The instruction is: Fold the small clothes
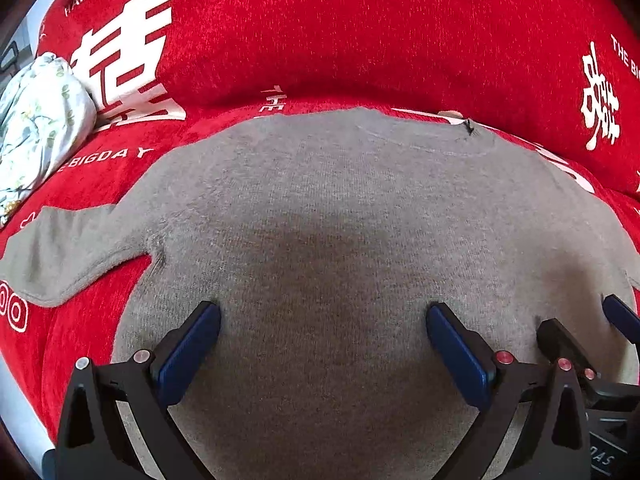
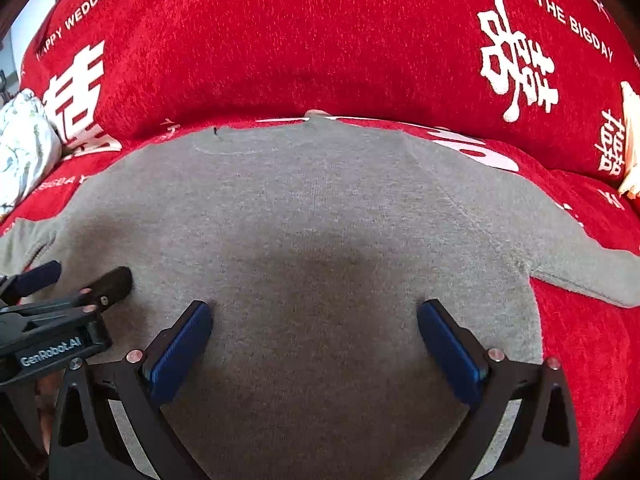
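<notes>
A small grey knit sweater (image 1: 328,208) lies spread flat on a red sofa seat, neckline at the far side, sleeves out to both sides. Its left sleeve (image 1: 60,256) reaches toward the left edge; in the right wrist view the same sweater (image 2: 320,208) shows its right sleeve (image 2: 580,272). My left gripper (image 1: 323,316) hovers open over the lower body of the sweater, nothing between its blue pads. My right gripper (image 2: 314,312) is open over the sweater too, just to the right of the left one. Each gripper shows at the edge of the other's view.
The red sofa cover (image 1: 360,32) with white lettering forms the seat and the backrest behind the sweater. A floral white cloth bundle (image 1: 36,120) sits at the far left against the backrest. A pale object (image 2: 630,140) shows at the right edge.
</notes>
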### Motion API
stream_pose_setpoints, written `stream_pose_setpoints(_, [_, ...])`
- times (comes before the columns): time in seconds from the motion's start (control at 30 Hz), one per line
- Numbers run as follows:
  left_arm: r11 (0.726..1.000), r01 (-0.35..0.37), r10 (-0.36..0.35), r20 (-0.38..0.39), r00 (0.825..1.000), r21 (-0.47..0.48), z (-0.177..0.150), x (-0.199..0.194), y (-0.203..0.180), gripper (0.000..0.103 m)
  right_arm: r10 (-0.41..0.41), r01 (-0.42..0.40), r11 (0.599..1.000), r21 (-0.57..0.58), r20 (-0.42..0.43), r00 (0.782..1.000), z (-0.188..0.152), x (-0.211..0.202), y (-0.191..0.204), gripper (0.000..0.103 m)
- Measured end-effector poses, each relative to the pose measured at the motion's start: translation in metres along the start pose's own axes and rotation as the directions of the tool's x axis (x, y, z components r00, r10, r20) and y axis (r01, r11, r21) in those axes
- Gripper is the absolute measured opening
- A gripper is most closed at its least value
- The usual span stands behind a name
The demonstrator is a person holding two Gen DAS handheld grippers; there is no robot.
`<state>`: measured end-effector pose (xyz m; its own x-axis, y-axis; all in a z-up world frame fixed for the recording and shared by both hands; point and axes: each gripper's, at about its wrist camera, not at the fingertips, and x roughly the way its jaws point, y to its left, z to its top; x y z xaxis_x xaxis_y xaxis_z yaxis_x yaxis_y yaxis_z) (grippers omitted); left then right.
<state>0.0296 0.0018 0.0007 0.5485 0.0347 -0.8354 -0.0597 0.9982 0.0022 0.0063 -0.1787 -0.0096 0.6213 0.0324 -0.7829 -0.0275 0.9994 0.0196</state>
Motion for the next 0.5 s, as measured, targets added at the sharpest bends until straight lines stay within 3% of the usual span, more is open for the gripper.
stream_pose_setpoints(0.2, [1.000,0.010,-0.010,0.000,1.000,0.009,-0.001,-0.001,0.002,0.103,0.058,-0.056,0.996,0.073,-0.025,0.998,0.005,-0.002,-0.011,0.103])
stream_pose_setpoints(0.33, [1.000,-0.003,0.003,0.003,1.000,0.010,-0.002,-0.003,0.000,0.103,-0.043,0.039,0.998,-0.051,-0.072,0.997,0.005,0.004,0.009,0.103])
stream_pose_setpoints(0.5, [1.000,-0.003,0.003,-0.006,1.000,0.006,-0.003,-0.004,0.000,0.103,-0.030,0.027,0.999,-0.037,-0.078,0.996,0.004,0.003,0.006,0.103])
